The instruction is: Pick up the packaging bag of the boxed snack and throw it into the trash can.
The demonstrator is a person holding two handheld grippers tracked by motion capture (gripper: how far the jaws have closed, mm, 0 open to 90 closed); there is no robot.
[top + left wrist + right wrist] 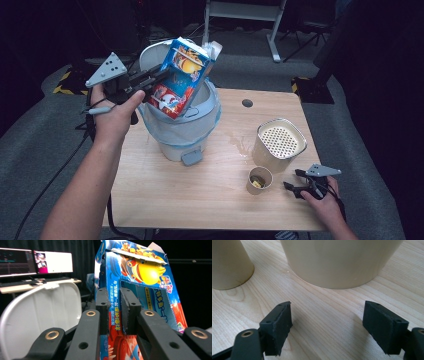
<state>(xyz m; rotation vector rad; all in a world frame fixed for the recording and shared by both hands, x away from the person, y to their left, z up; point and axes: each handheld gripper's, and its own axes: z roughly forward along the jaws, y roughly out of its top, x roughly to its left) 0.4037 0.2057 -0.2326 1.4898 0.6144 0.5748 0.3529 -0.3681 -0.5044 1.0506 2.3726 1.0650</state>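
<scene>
At the left we see the left gripper [159, 76] pinching an edge of the colourful carton [181, 78], held tilted above the open white bin [187, 135], then the small cup [259, 180] and tall beige container [279, 145], with the right gripper [292, 188] resting spread on the table [200, 195].

Your table [210, 195]: light wood | floor [45, 125]: grey carpet | behind you: dark curtain [82, 255], desk [15, 287] with two lit monitors [52, 262]
</scene>
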